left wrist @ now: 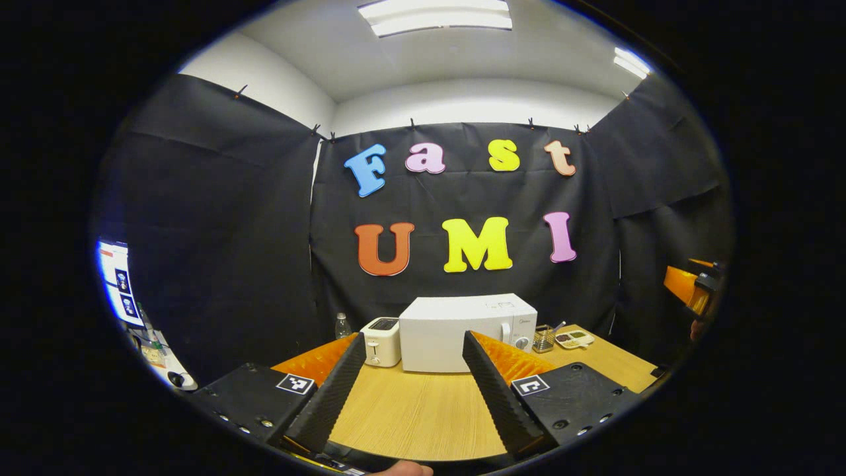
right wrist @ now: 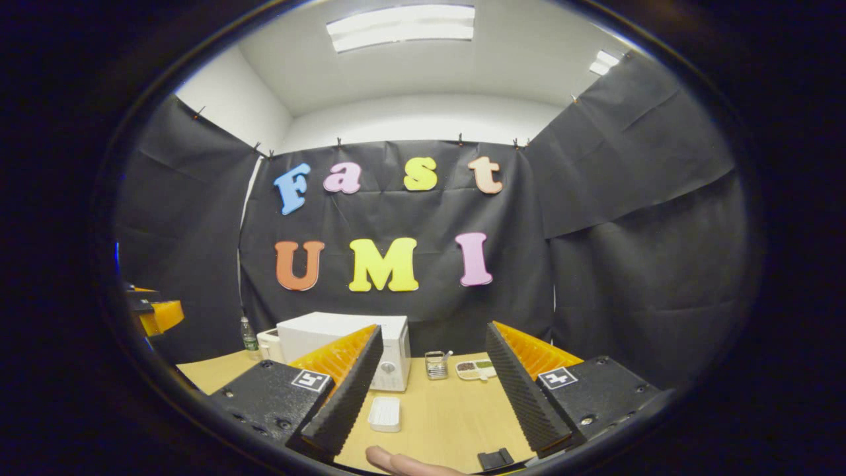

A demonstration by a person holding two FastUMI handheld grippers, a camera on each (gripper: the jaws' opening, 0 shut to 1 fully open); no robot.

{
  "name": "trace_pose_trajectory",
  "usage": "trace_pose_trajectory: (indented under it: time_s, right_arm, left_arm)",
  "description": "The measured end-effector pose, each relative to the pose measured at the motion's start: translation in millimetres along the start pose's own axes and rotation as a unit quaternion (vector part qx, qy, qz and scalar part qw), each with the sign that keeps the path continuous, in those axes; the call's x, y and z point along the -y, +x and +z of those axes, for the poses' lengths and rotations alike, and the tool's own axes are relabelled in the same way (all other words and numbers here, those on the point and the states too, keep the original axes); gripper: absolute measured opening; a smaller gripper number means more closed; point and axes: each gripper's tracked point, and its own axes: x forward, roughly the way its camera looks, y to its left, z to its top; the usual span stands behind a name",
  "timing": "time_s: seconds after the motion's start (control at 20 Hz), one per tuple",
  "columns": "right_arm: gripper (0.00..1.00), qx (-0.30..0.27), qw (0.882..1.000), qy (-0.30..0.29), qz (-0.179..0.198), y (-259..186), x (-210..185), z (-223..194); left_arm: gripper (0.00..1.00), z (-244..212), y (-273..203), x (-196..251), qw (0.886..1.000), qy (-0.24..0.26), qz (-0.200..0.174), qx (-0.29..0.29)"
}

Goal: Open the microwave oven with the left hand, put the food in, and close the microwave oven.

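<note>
The left gripper point(left wrist: 410, 390) is held up with its two fingers point(left wrist: 330, 396) wide apart. The right gripper point(right wrist: 429, 396) is wide open too. Nothing sits between either pair.

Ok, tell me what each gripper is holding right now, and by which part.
Nothing is held. The left gripper and the right gripper are both open over the table, with only air between their fingers.

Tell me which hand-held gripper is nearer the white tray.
Right. The white tray lies just ahead of the right hand-held gripper; the left hand-held gripper is far off left.
</note>
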Motion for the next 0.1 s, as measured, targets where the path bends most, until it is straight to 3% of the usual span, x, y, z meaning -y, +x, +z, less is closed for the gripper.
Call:
trace_pose_trajectory:
  time_s: [0.1]
  right_arm:
    - [0.99,0.006,1.0,-0.008,-0.007,-0.4,1.8,2.5]
  left_arm:
    - [0.93,-3.0,3.4,1.6,1.0,0.004,0.001,-0.006]
